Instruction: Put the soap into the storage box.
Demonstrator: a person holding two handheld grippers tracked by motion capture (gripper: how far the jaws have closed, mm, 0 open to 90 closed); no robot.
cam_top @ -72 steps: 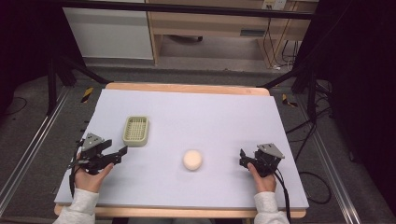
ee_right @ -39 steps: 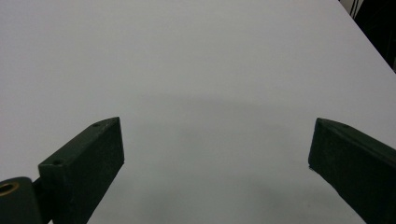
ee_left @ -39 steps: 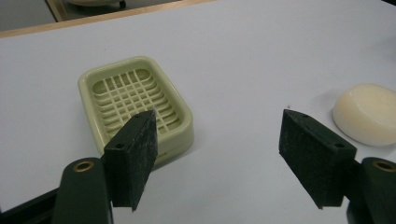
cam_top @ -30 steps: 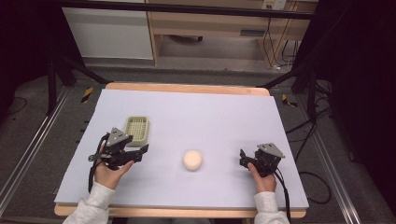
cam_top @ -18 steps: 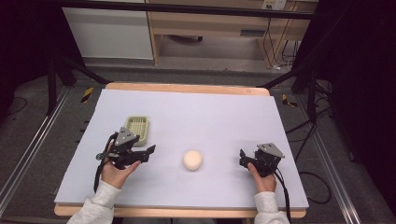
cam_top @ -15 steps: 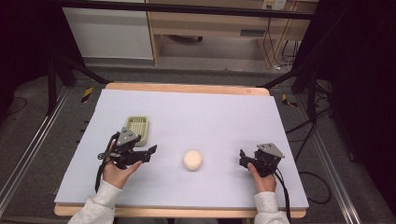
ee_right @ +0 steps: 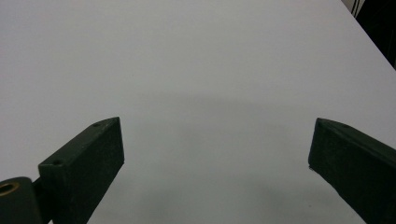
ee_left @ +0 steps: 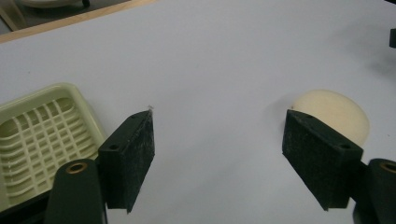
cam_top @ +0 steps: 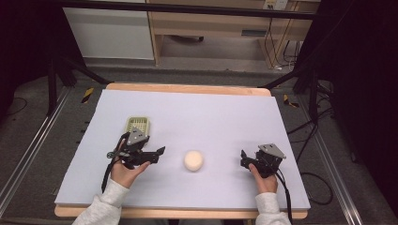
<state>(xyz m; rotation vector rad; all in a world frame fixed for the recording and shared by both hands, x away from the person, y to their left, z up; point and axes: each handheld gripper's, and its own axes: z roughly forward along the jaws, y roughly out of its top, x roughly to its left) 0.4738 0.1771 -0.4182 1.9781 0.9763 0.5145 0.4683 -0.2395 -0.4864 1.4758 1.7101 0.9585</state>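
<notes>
The left tongs [cam_top: 157,153] are spread wide and hold nothing, their two black jaws pointing toward the right side of the worktop [cam_top: 211,112]; seen along those jaws in the left gripper view, the left tongs [ee_left: 218,149] stand well apart with bare white surface between them. Just past their right jaw lies a pale round lump [cam_top: 193,160], close to it but not touching, and the same lump [ee_left: 336,112] sits partly hidden behind that jaw in the left gripper view. Behind and beside their left jaw is a small pale green basket [cam_top: 140,124] with a slatted grid floor [ee_left: 37,140], just beside the tool. The left hand [cam_top: 126,169] grips the tool from below, its pale sleeve coming in from the near edge. Since the earliest frame the left tongs have travelled from the worktop's left edge inward, past the basket, and now sit nearer the lump than half a second ago. The right tongs [cam_top: 244,158] have kept their place, jaws spread and empty, pointing left toward the lump but well apart from it; in the right gripper view the right tongs [ee_right: 217,158] frame only plain white worktop [ee_right: 196,70]. The right hand [cam_top: 263,178] holds its tool low near the front edge. No readable writing or label appears on anything.
</notes>
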